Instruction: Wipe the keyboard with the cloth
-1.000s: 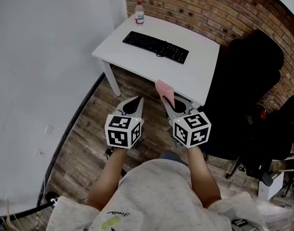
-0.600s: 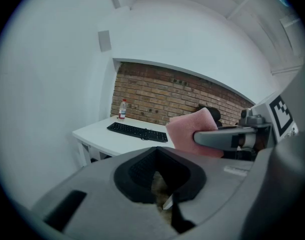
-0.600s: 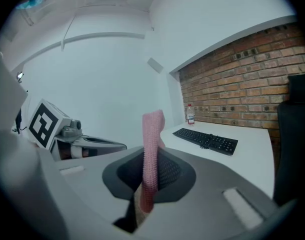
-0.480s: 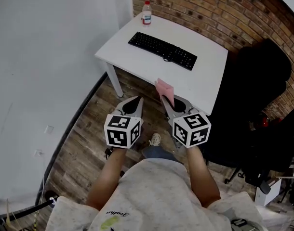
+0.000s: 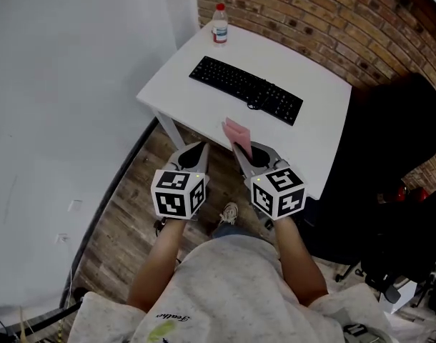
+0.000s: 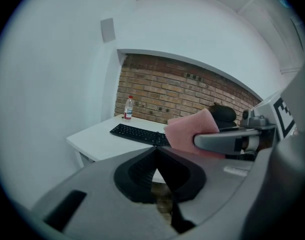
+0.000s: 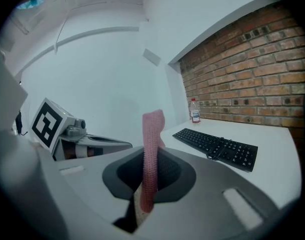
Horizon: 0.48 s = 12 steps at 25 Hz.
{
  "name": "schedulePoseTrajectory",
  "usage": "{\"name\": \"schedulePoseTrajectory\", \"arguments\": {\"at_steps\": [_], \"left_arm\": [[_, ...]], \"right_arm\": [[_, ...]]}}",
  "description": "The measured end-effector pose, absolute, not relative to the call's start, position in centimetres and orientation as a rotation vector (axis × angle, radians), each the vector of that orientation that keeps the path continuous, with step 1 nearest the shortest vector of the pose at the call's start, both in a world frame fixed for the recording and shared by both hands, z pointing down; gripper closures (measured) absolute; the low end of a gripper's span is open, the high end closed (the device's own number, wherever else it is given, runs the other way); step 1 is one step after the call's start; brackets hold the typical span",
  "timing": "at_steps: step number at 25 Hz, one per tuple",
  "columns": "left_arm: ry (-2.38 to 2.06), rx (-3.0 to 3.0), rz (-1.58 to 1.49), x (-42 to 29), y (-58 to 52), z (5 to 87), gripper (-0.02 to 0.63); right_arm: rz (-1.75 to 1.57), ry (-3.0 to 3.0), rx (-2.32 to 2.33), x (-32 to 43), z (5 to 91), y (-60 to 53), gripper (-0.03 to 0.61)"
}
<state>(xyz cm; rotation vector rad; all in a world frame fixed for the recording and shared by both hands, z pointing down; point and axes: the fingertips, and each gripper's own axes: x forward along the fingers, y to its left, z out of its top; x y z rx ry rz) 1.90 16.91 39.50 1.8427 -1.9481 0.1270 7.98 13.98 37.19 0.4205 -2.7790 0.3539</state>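
On the tabletop (image 5: 193,95), the keyboard (image 5: 246,90) lies right of a bottle (image 5: 219,23). Right gripper (image 5: 236,147) jaws pinch the cloth (image 5: 236,131) upright by the near edge, apart from the keyboard. Left gripper (image 5: 201,147) jaws are pressed together.

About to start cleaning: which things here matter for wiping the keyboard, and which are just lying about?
For the job: cloth, held in the right gripper; keyboard, on the white table.
Lying about: water bottle at the table's far corner; black chair.
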Motion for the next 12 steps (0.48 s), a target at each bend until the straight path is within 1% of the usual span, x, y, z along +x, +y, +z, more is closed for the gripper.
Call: {"name": "schedulePoseTrajectory", "arguments": {"at_steps": [12], "left_arm": [[-1.921,1.776,0.198,-2.8,7.1,41.7,0.621]], "right_arm": [[0.462,-2.74,0.345,2.5,39.7,5.2,0.554]]}}
